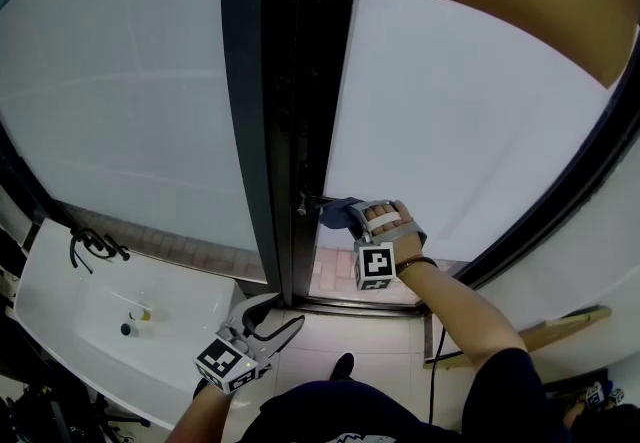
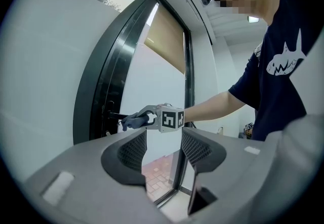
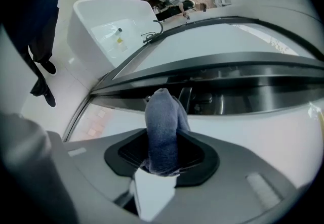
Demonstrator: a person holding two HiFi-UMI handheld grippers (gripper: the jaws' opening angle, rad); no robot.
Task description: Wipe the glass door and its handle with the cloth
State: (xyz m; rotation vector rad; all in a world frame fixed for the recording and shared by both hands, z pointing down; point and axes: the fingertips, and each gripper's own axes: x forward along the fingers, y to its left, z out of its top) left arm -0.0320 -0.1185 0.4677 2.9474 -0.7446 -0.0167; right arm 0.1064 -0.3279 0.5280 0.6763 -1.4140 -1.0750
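White sink (image 1: 60,311) sits far left. Left gripper (image 1: 262,323) is held low beside it, jaws apart, nothing between them. Dark door frame (image 1: 262,131) comes next, then handle (image 1: 310,199). Blue cloth (image 1: 340,213) is held right at the handle, clamped in the shut jaws of right gripper (image 1: 372,229). Glass door (image 1: 470,131) fills the right. Judged best: cloth is folded round the handle and drawn along it, with a firm clamp so it isn't pulled free.
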